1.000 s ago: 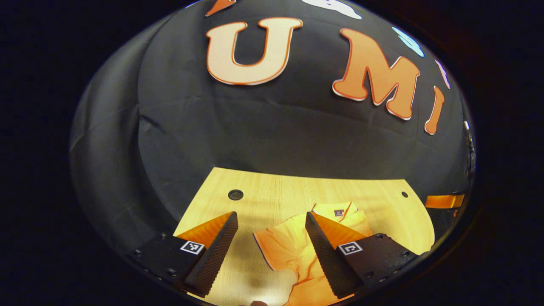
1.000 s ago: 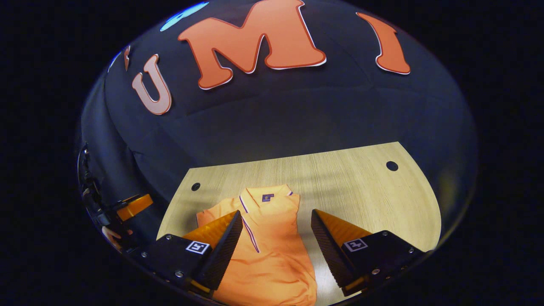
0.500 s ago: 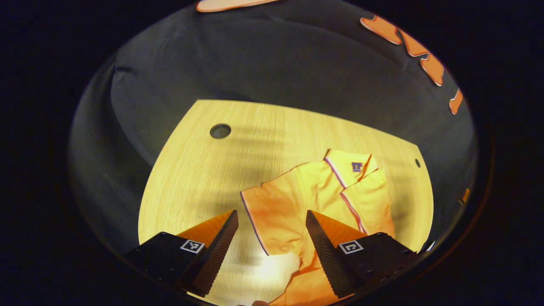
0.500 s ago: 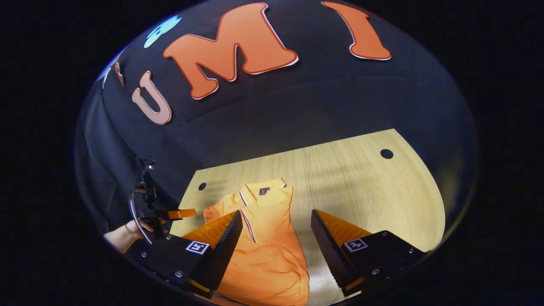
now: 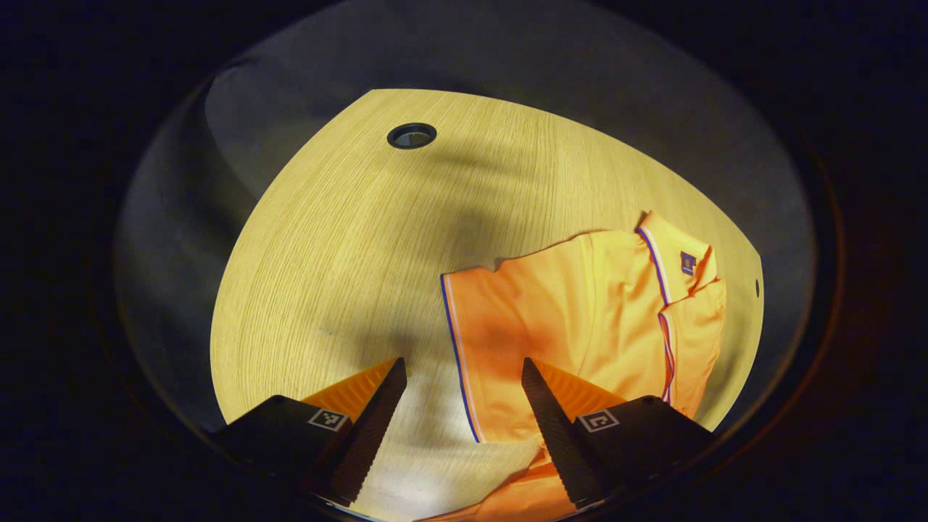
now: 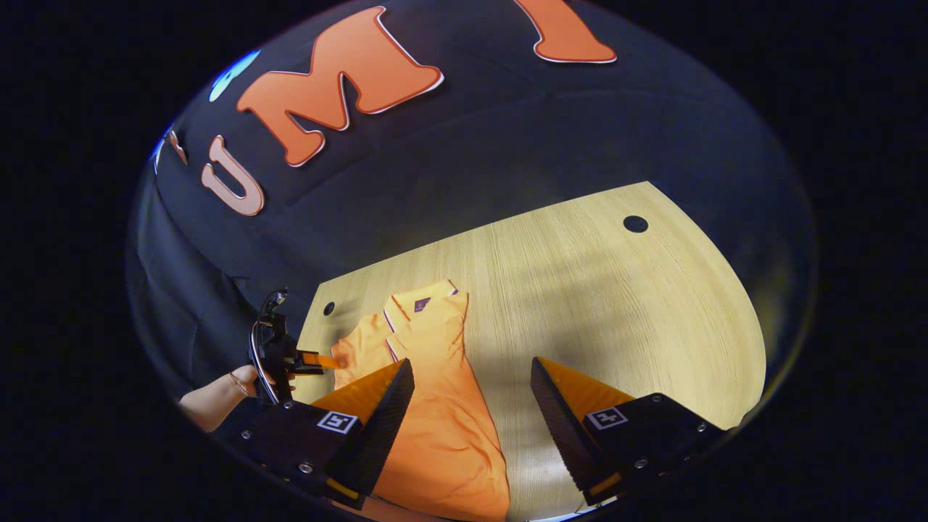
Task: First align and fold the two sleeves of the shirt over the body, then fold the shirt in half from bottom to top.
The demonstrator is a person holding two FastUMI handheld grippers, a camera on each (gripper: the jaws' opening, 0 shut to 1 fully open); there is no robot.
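Left tool [image 5: 464,406] is hovering with its fingers spread apart, empty, just above the trimmed edge of the shirt's outstretched sleeve [image 5: 486,341]. For a clean fold, it should be gripping that edge and carrying it flat across the body. Orange shirt [image 5: 580,312] is lying on the tabletop [image 5: 348,239], collar [image 5: 678,254] farthest from the tool.

Right tool [image 6: 471,413] is also standing open, holding nothing, above the shirt's lower body [image 6: 442,442], whose near side is already lying folded inward.
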